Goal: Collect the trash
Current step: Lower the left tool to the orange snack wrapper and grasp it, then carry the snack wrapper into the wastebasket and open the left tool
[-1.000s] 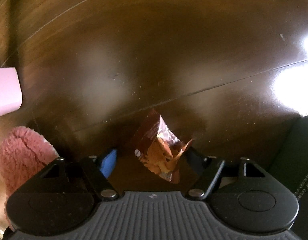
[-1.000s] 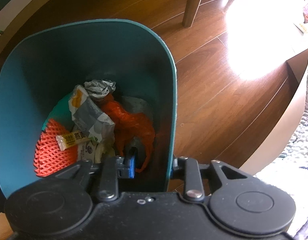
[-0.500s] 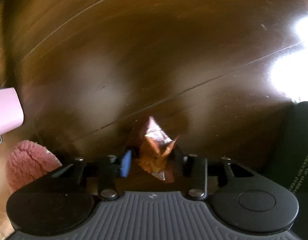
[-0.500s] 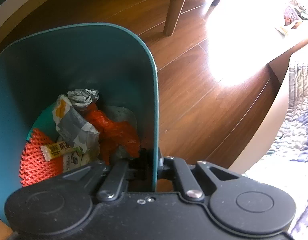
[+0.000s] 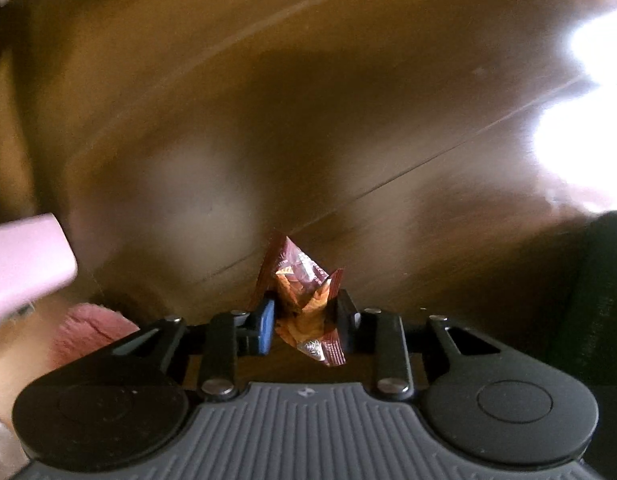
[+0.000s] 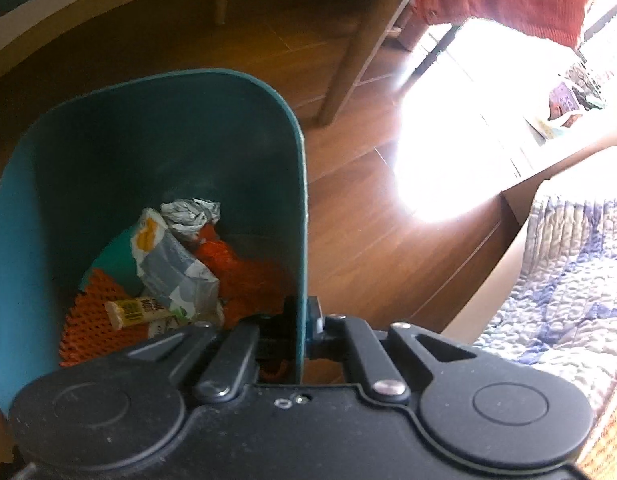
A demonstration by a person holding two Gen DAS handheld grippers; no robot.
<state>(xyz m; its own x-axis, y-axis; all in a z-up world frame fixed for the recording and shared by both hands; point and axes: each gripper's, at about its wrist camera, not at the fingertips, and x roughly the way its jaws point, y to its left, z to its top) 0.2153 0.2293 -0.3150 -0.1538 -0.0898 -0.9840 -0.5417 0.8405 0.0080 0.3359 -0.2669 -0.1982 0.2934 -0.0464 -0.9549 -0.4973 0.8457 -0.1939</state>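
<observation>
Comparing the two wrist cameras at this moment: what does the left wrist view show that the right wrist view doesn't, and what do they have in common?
Only the left wrist view: the left gripper, its jaws just closing, pinching a crumpled brown-orange snack wrapper, with a pink fuzzy slipper at lower left.

Only the right wrist view: the right gripper clamped on the wall of a teal trash bin holding an orange foam net, a grey-white bag and a yellow bar wrapper; a quilt at right.

Both: glossy wooden floor with bright sun glare.

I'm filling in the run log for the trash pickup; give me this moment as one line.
left gripper: closing, shut on snack wrapper | right gripper: shut on teal bin wall | bin: holds trash | next: probably wrapper into bin
</observation>
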